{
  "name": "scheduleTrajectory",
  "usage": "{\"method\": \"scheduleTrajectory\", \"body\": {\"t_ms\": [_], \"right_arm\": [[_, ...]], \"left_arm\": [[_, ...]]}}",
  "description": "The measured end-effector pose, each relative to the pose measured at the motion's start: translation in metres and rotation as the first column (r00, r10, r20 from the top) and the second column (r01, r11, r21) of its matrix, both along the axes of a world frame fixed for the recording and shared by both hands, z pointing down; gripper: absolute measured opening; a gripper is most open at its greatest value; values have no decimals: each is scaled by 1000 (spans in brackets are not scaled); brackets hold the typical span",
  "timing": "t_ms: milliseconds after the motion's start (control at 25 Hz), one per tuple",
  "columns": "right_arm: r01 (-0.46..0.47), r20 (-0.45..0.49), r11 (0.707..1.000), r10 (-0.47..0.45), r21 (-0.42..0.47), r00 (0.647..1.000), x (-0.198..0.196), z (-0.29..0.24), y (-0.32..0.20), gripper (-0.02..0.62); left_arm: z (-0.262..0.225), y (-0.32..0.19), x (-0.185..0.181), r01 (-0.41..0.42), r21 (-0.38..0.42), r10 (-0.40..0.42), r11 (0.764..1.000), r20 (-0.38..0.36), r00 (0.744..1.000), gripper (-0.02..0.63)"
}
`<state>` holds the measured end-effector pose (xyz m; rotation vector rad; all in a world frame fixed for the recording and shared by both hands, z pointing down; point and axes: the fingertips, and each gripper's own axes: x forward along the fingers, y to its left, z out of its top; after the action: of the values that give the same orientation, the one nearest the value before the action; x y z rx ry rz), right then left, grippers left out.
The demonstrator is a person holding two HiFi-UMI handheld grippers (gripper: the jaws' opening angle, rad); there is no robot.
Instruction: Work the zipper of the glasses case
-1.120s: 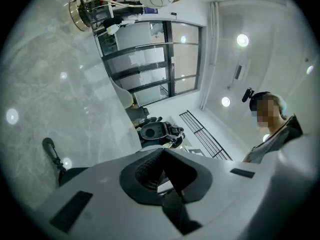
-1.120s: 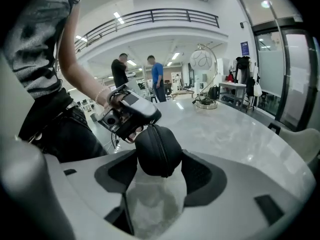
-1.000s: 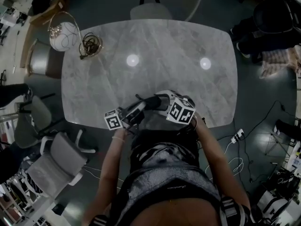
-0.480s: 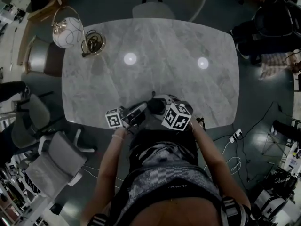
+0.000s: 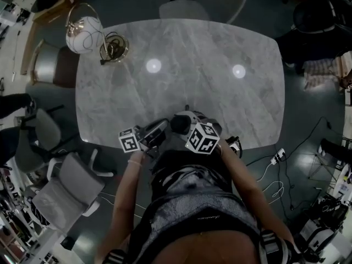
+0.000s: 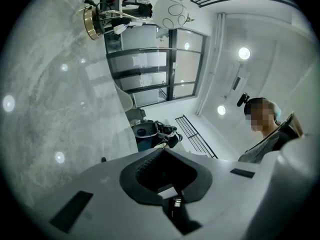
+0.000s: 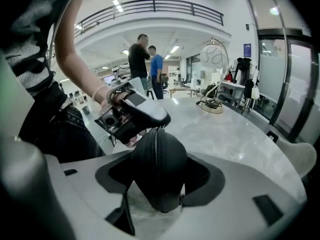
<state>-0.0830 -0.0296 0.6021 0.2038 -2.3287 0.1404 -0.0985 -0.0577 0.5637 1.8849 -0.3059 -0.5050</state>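
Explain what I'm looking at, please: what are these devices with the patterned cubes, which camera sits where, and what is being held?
There is no robot arm here. A person at a marble table holds a pair of hand-held tongs in each hand. The patterned cubes are part of those tongs.

The head view comes from a camera on the person's head, looking steeply down. The two gripper views come from cameras riding on each pair of tongs, looking along its jaws.

The right tongs are shut on a black glasses case, with its zipper facing the camera. The left tongs are shut, and their tip is at the case's end by the zipper. Whether they pinch the pull I cannot tell.

At the table's far left corner stands a globe lamp.
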Motion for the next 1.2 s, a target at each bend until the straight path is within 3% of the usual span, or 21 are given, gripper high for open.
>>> {"method": "scheduleTrajectory", "body": {"t_ms": [200, 360, 480, 680, 760, 840, 960, 1000, 1040, 1080, 1200], "right_arm": [[-9, -5, 1000, 9, 0, 1000, -11, 4, -4, 307], [-15, -10, 1000, 15, -5, 1000, -14, 5, -5, 307], [-9, -17, 1000, 9, -3, 1000, -14, 6, -4, 307], [-6, -22, 1000, 6, -1, 1000, -10, 5, -4, 307], [-8, -19, 1000, 7, -6, 1000, -7, 4, -4, 307], [-21, -4, 1000, 21, -16, 1000, -3, 4, -5, 307], [-61, 43, 997, 62, -38, 997, 6, 2, -9, 307], [-73, 57, 996, 76, -45, 995, 9, 0, -9, 307], [-85, 70, 995, 88, -52, 994, 13, -1, -10, 307], [-94, 79, 994, 98, -58, 992, 16, -2, -11, 307], [-104, 91, 992, 110, -65, 990, 25, -4, -13, 307]], "left_arm": [[-19, -1, 3, -53, 65, 44, 996, 126, 991, 8], [-25, 1, 10, -121, 107, 84, 987, 302, 949, 8], [-31, 4, 24, -206, 144, 119, 968, 461, 879, 8], [-33, 11, 52, -348, 177, 129, 921, 703, 699, 8], [-32, 10, 61, -358, 178, 115, 917, 740, 662, 8], [-32, 8, 68, -350, 190, 98, 917, 743, 662, 8], [-38, 4, 72, -319, 282, 18, 905, 724, 690, 9], [-40, 1, 69, -294, 321, -31, 900, 721, 692, 53], [-42, -3, 63, -267, 358, -85, 895, 724, 685, 151], [-43, -5, 55, -250, 392, -134, 885, 730, 671, 184], [-36, -5, 37, -273, 460, -192, 845, 737, 649, 195]]}}
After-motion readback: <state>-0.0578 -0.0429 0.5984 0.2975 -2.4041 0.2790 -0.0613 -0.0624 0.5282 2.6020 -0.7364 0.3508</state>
